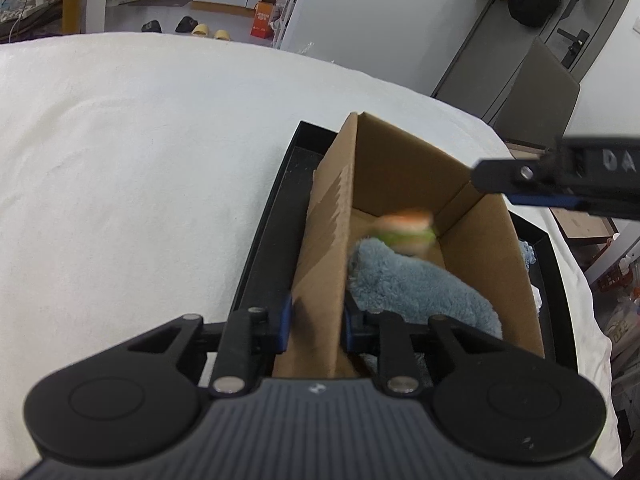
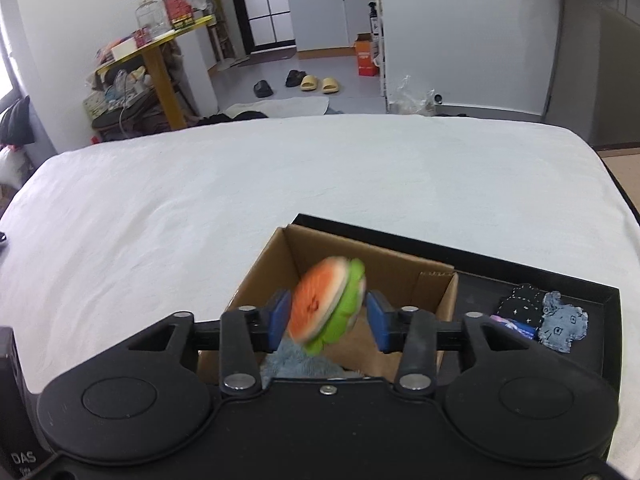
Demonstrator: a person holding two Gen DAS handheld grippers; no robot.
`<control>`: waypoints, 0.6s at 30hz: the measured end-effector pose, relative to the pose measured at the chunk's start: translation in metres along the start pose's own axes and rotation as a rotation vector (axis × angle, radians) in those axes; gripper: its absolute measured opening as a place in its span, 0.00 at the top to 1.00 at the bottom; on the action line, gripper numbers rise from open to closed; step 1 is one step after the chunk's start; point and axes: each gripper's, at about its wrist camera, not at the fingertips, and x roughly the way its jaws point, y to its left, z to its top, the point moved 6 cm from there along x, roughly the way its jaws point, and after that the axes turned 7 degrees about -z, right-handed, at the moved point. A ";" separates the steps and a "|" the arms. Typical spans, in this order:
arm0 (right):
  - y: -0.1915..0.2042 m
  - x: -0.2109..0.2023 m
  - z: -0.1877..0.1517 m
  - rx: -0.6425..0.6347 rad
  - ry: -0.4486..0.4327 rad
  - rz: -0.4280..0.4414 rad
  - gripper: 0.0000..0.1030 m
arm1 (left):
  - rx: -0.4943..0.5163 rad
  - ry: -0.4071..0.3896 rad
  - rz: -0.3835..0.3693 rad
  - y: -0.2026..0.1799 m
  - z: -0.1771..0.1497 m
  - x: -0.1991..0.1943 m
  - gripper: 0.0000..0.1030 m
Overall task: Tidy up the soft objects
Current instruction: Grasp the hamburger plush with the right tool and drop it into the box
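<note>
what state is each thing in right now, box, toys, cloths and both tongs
cardboard box: open-topped, upright in the black tray
left tongs: shut on the box's near wall
right tongs: open, astride the burger toy
burger toy: blurred, tilted, over the box
blue fluffy cloth: lying inside the box
patterned cloths: in the tray beside the box

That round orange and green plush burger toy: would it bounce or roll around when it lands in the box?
The round orange and green plush burger toy looks soft and light, so it would probably land gently, hardly bouncing. Its rounded, disc-like shape might let it roll or tip a little. The fluffy blue cloth inside the brown cardboard box would likely cushion and stop it.
</note>
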 end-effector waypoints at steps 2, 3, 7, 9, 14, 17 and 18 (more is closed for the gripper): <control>-0.005 -0.003 -0.005 0.001 0.008 -0.009 0.57 | -0.005 0.014 0.006 0.001 -0.002 0.003 0.77; -0.009 -0.005 -0.008 0.004 0.011 -0.011 0.57 | -0.003 0.018 0.006 0.000 -0.002 0.003 0.77; -0.024 -0.017 -0.018 0.005 0.014 -0.023 0.54 | 0.011 0.025 0.018 -0.002 -0.005 0.003 0.77; -0.031 -0.022 -0.022 0.003 0.010 -0.031 0.51 | 0.031 0.025 0.033 -0.004 -0.005 0.001 0.74; -0.047 -0.033 -0.029 0.009 0.003 -0.040 0.49 | 0.073 0.024 0.061 -0.003 -0.003 -0.003 0.71; -0.056 -0.035 -0.032 0.012 0.000 -0.047 0.45 | 0.078 0.020 0.074 -0.002 -0.001 -0.005 0.68; -0.059 -0.036 -0.033 0.018 -0.002 -0.046 0.43 | 0.079 0.017 0.080 -0.002 0.001 -0.006 0.66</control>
